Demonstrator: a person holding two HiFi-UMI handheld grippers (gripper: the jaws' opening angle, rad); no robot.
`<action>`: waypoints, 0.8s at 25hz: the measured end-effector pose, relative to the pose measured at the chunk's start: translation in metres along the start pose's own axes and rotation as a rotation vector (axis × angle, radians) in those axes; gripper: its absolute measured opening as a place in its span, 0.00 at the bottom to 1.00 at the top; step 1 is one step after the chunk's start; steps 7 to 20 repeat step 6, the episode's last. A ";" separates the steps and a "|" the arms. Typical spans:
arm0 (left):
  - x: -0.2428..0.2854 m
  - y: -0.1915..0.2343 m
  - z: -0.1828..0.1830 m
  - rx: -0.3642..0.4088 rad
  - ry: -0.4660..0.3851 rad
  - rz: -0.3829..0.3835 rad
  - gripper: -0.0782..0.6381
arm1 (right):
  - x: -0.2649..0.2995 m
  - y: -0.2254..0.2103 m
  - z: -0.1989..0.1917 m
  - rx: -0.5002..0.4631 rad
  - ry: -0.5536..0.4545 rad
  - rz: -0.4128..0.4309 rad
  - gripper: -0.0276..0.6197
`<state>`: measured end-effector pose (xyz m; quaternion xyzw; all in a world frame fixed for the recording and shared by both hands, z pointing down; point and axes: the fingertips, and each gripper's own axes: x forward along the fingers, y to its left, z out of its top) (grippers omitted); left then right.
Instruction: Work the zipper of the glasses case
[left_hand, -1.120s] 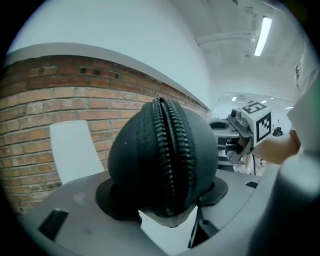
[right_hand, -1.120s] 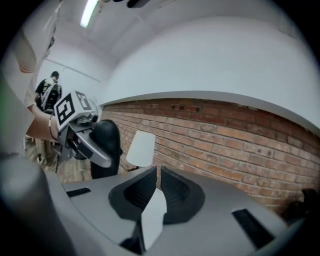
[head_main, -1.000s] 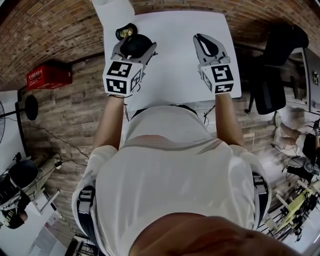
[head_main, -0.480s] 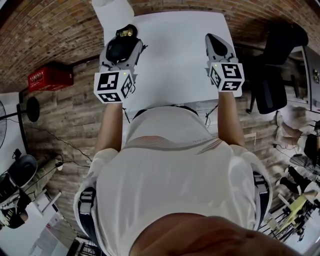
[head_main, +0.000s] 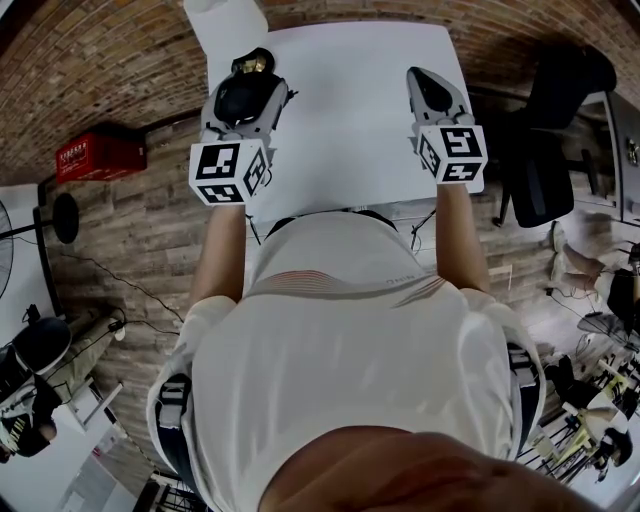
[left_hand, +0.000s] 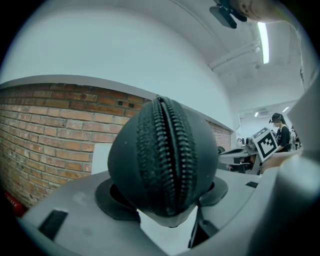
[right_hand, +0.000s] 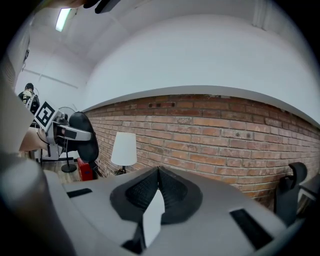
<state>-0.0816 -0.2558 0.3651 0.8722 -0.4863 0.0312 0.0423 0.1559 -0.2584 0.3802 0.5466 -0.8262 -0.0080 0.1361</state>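
The black glasses case (left_hand: 162, 160) fills the left gripper view, its closed zipper (left_hand: 167, 150) running up and down towards the camera. My left gripper (head_main: 243, 82) is shut on the glasses case (head_main: 243, 102) and holds it over the left part of the white table (head_main: 350, 130). My right gripper (head_main: 428, 88) hovers over the table's right part, well apart from the case. Its ribbed pads (right_hand: 170, 187) are pressed together with nothing between them, so it is shut and empty.
A small dark and gold object (head_main: 252, 64) lies on the table just beyond the case. A black office chair (head_main: 560, 110) stands right of the table and a red box (head_main: 98, 152) sits on the floor at left. Beyond are a brick wall (right_hand: 225, 130) and a white lamp (right_hand: 124, 148).
My left gripper swung left with the case and turned. My right gripper shifted to the right. Both have stayed still over the last half second.
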 end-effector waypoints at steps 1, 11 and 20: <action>0.000 0.000 0.000 0.000 0.000 -0.001 0.49 | 0.000 0.000 0.000 -0.001 0.000 0.001 0.12; 0.000 -0.001 -0.001 -0.001 0.003 -0.003 0.49 | -0.001 0.001 0.002 -0.006 -0.001 0.007 0.12; 0.000 -0.001 -0.001 -0.001 0.003 -0.003 0.49 | -0.001 0.001 0.002 -0.006 -0.001 0.007 0.12</action>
